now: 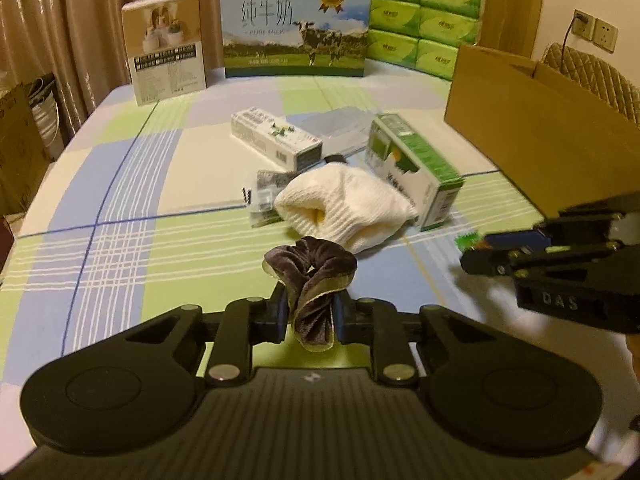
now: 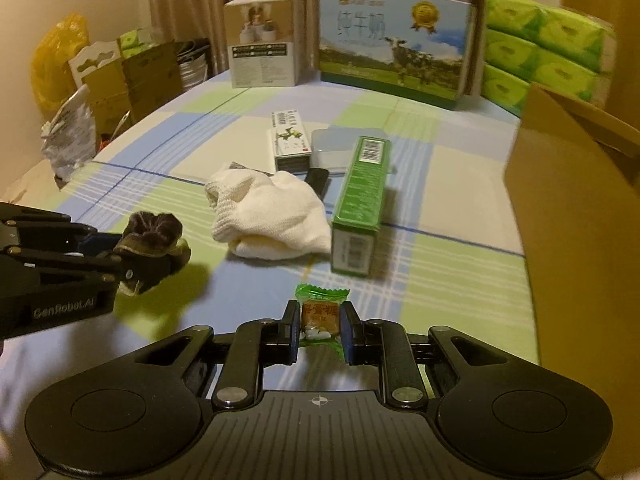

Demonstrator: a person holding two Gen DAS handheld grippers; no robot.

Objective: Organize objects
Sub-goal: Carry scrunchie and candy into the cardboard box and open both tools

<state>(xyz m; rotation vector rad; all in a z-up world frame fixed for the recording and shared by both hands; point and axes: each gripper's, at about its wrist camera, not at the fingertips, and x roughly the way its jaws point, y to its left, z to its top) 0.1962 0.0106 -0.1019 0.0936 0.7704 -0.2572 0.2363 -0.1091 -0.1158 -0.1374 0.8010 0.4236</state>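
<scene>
My left gripper [image 1: 310,306] is shut on a dark purple velvet scrunchie [image 1: 314,276], held above the checked tablecloth. The same scrunchie [image 2: 154,240] and left gripper [image 2: 120,258] show at the left of the right wrist view. My right gripper [image 2: 320,318] is shut on a small candy in a green wrapper [image 2: 320,314]; in the left wrist view this right gripper [image 1: 472,250] enters from the right with the candy's green wrapper [image 1: 469,239] showing at its tip. A white knitted sock [image 1: 340,208] lies mid-table between two cartons, a white one [image 1: 276,140] and a green one [image 1: 416,170].
An open brown cardboard box [image 1: 540,120] stands at the right. At the back are a milk gift case [image 1: 296,24], a beige product box [image 1: 168,52] and stacked green tissue packs [image 1: 424,20]. A grey flat pouch [image 1: 340,128] and a small clear packet [image 1: 262,196] lie near the sock.
</scene>
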